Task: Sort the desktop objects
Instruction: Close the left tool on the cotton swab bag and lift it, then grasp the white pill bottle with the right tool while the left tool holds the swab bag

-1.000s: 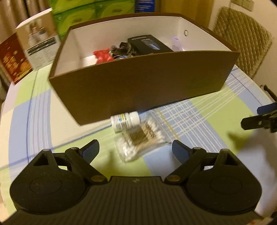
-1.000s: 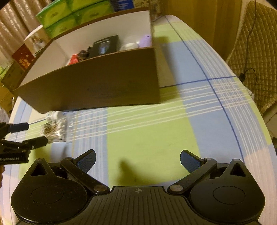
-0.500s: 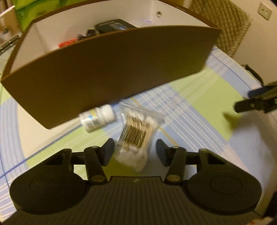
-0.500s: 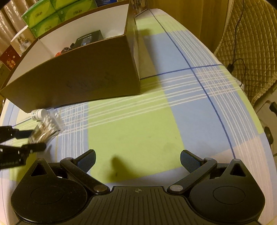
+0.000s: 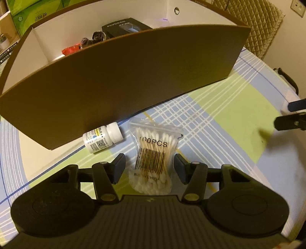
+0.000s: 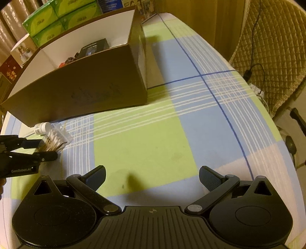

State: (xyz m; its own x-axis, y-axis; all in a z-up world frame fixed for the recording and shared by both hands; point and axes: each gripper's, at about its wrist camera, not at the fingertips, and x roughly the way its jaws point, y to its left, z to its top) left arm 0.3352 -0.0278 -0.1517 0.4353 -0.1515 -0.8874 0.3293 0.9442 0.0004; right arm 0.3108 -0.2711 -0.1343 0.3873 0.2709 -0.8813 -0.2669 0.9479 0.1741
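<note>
A clear bag of cotton swabs (image 5: pixel 154 153) lies on the checked tablecloth in front of a brown box (image 5: pixel 122 80). My left gripper (image 5: pixel 150 165) is open, its fingers on either side of the bag's lower half without closing on it. A small white pill bottle (image 5: pixel 103 138) lies on its side against the box wall, left of the bag. In the right wrist view the bag (image 6: pixel 55 139) and bottle (image 6: pixel 42 128) show at far left with the left gripper's fingers (image 6: pixel 45 156) around the bag. My right gripper (image 6: pixel 152 177) is open and empty over the cloth.
The box holds a black carton (image 5: pixel 124 28), a red packet (image 5: pixel 71 50) and dark small items. Green tissue boxes (image 6: pixel 57 17) stand behind it. A quilted chair (image 6: pixel 267 47) stands at the table's right edge. The tablecloth (image 6: pixel 172 124) is bare right of the box.
My left gripper has moved forward and down to the swab bag and narrowed, so the bag now lies between its fingers. The right gripper has shifted slightly and stays open.
</note>
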